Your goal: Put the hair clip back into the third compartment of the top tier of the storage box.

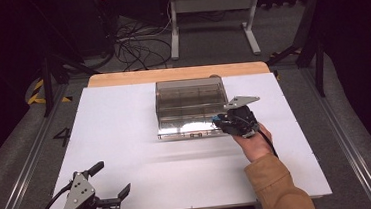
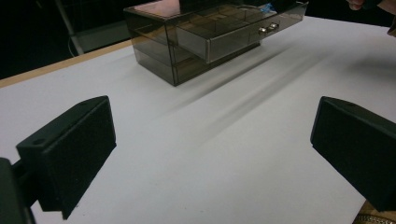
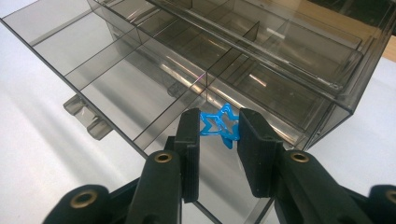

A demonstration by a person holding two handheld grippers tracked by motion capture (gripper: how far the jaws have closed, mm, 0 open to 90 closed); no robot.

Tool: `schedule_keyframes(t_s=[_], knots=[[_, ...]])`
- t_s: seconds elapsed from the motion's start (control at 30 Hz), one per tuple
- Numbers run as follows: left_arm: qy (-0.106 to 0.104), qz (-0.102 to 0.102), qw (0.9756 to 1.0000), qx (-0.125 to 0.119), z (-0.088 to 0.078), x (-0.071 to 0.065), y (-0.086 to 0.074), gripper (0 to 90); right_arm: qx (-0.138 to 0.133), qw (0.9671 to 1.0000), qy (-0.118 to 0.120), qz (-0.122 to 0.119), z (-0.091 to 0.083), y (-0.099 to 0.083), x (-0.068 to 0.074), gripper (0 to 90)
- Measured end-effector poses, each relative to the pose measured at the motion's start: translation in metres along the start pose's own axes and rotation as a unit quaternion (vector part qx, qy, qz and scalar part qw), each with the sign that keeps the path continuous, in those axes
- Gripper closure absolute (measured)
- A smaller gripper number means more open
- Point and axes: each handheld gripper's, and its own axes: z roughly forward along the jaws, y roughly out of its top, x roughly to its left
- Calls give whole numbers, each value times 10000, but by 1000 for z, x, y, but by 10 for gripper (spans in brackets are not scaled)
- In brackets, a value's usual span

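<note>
A smoky clear drawer box (image 1: pixel 189 95) stands at the far middle of the white table, its lower drawer (image 1: pixel 184 127) pulled out toward me. My right gripper (image 1: pixel 221 121) is shut on a small blue star-shaped piece (image 3: pixel 217 125) and holds it over the drawer's (image 3: pixel 116 88) right end compartment, just above the dividers. My left gripper (image 1: pixel 112 178) rests near the table's front left corner, jaws wide open with nothing between them. In the left gripper view the left gripper (image 2: pixel 212 154) faces the drawer box (image 2: pixel 187 42) across bare table, and the drawer's two small knobs (image 2: pixel 267 29) show.
The white table top (image 1: pixel 125 134) ends in a wooden strip (image 1: pixel 171 74) at the far edge. Cables (image 1: pixel 134 48) and a white frame (image 1: pixel 211 12) lie on the floor beyond. A tan sleeve (image 1: pixel 275 182) reaches in from the bottom right.
</note>
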Motion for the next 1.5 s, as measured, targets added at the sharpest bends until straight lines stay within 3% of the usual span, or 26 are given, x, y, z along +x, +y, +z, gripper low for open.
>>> schedule_keyframes(t_s=[0.33, 0.77, 1.17, 1.5], knots=[[-11, -17, 10000, 0, 0, 0, 0, 9, -113, 9999, 116, 49, -4, 1, -1, 648], [4, -12, 10000, -16, 0, 0, 0, 8, -665, 9976, 116, -123, -26, 5, 4, 579], [-2, -33, 10000, -23, 0, 0, 0, 8, -805, 9962, 145, -292, -31, 6, 10, 542], [11, -51, 10000, -53, -1, 2, 1, 8, -1086, 9921, 418, -474, -51, 4, 11, 361]])
